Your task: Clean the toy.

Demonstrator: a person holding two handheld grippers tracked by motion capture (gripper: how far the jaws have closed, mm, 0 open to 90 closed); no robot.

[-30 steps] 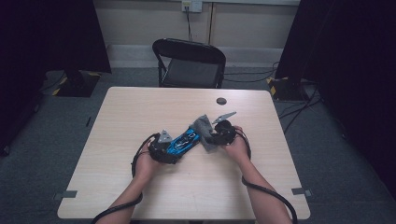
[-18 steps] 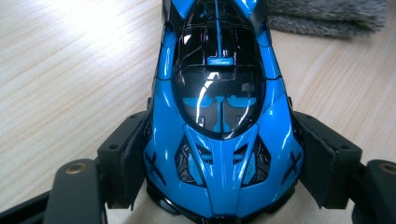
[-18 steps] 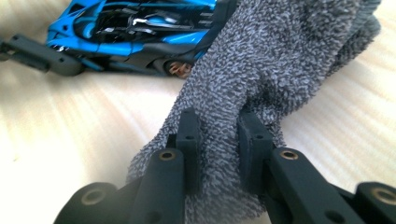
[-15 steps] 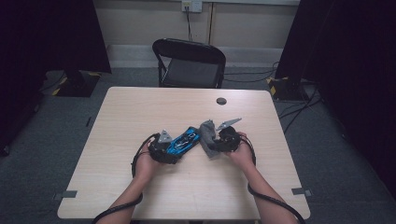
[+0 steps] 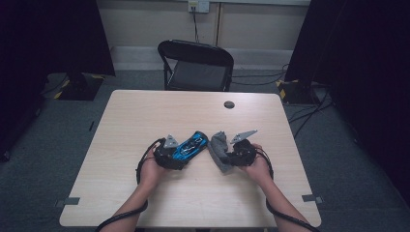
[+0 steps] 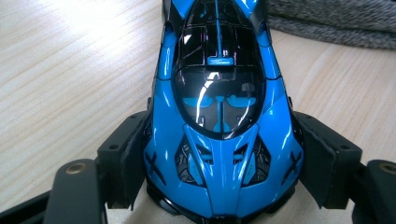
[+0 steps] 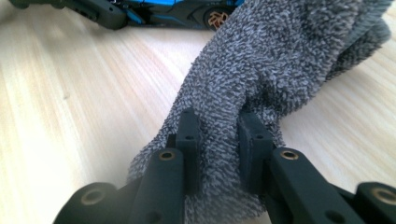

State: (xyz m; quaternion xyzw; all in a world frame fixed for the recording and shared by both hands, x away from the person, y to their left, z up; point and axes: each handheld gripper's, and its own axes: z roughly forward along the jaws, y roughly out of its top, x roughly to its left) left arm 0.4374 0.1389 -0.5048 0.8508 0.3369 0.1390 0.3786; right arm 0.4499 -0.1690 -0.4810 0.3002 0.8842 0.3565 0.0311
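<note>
The left gripper point(image 5: 180, 153) clamps a blue toy car point(image 5: 190, 146) by its flanks, one black jaw pressed to each side of the body in the left gripper view point(image 6: 219, 154), the car's far end pointing away from that hand and its wheels down on the wooden table point(image 5: 145, 116). The right gripper point(image 5: 223, 155) pinches a bunched grey cloth point(image 5: 220, 146), a fold of the terry point(image 7: 280, 70) squeezed between its two jaws. A second ago that cloth was pressed against the car's far end; now the right gripper has drawn it back toward its own side, so a strip of bare table separates cloth from car, while the left gripper has stayed put. That reads as a wiping stroke just finished, with the cloth likely to be brought in again against another part of the car
</note>
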